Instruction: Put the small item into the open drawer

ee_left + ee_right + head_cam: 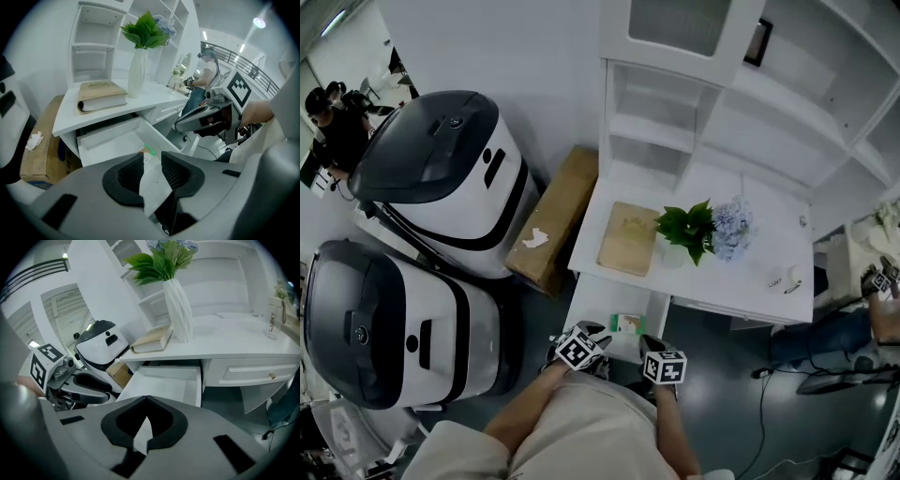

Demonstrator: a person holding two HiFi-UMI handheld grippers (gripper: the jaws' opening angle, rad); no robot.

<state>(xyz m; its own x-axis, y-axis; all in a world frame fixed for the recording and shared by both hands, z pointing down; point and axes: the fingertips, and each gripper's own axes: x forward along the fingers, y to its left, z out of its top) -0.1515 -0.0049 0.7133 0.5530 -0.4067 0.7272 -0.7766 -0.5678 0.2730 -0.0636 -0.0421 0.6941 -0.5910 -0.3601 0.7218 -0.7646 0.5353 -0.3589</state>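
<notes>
Left gripper (152,157), its jaws set narrowly apart and empty, is pointed at the small item (146,151), which is seen at twelve o'clock just past the tips, inside the open drawer (110,140), farther from the closed right gripper (146,398).

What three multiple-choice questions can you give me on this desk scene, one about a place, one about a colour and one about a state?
1. In the head view, the book lies: A left of the plant; B right of it; C under it.
2. The vase is: A black; B red; C white.
3. The drawer below the book is: A shut; B pulled open; C removed.

Answers: A, the book sits to the plant's left on the desk top. C, the vase shows white in both gripper views. B, the drawer's bare floor is exposed, with the small item lying inside.
</notes>
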